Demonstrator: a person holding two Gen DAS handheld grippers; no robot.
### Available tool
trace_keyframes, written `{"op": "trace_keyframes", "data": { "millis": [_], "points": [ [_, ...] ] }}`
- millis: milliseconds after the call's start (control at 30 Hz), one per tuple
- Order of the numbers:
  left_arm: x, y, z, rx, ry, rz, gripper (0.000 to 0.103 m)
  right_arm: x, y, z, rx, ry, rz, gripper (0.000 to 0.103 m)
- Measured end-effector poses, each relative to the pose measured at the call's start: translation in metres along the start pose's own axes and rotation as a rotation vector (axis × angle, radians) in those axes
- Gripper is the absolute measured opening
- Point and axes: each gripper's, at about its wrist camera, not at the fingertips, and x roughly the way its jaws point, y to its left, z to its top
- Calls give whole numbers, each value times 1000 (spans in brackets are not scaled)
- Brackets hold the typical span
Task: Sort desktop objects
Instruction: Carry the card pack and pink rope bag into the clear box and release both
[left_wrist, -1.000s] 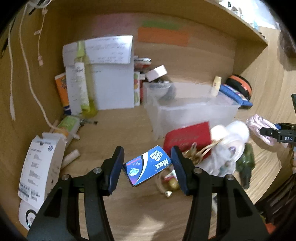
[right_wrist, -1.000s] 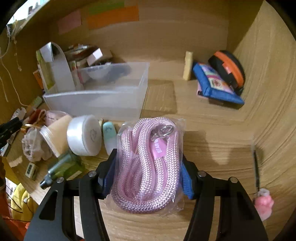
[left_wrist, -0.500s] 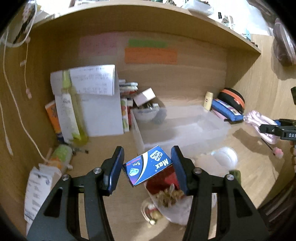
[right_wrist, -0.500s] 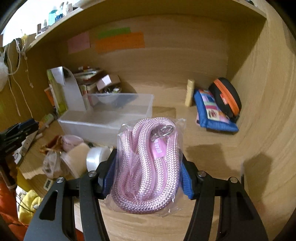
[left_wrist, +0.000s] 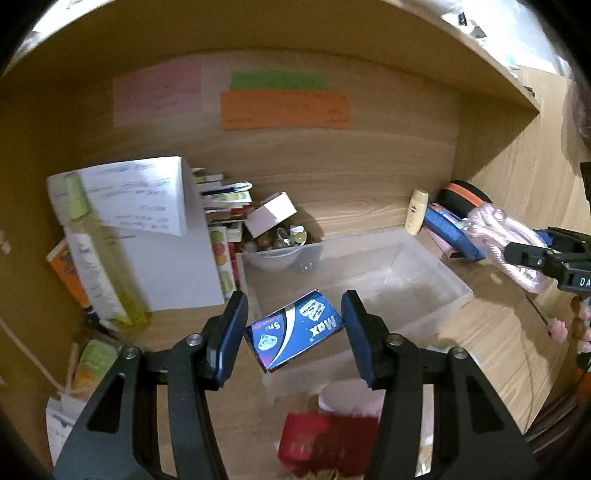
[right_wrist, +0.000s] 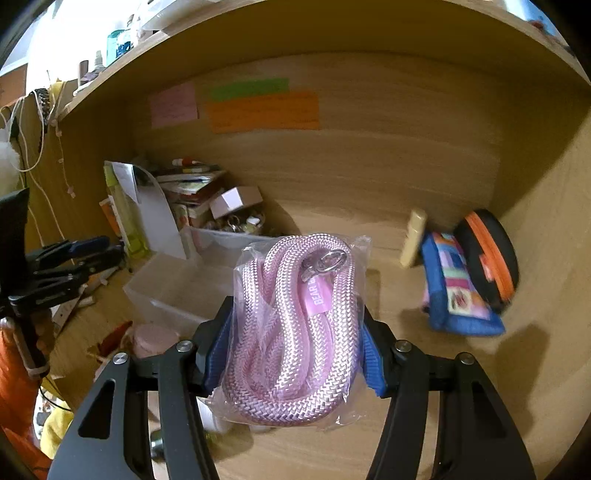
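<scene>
- While my left tongs (left_wrist: 293, 332) grip the blue box (left_wrist: 295, 334) corner to corner between their pads, the box sits tilted above the near edge of the clear bin (left_wrist: 388, 266).
- Hidden or unclear: the red item (left_wrist: 325, 439) and the pale round lid (left_wrist: 351, 398) below those tongs are blurred and partly covered; the writing on the pink note (left_wrist: 159, 92), green note (left_wrist: 279, 80) and orange note (left_wrist: 284, 109) cannot be read.
- Pose: both tongs point forward and slightly down toward the back of the table (right_wrist: 406, 424).
- My right tongs (right_wrist: 293, 350) clamp the bagged pink rope (right_wrist: 295, 325) at mid-width; its lower coil hides the pads' inner faces.
- Readable text: "Max" and "5" on the box, upside down; "BEAR" on the rope's pink tag, cut off.
</scene>
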Motion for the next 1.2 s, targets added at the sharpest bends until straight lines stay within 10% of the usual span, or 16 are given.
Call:
{"op": "trace_keyframes", "data": {
  "millis": [1200],
  "points": [
    [148, -37, 7, 191, 464, -91, 52, 172, 40, 3, -164, 377, 118, 55]
  ]
}}
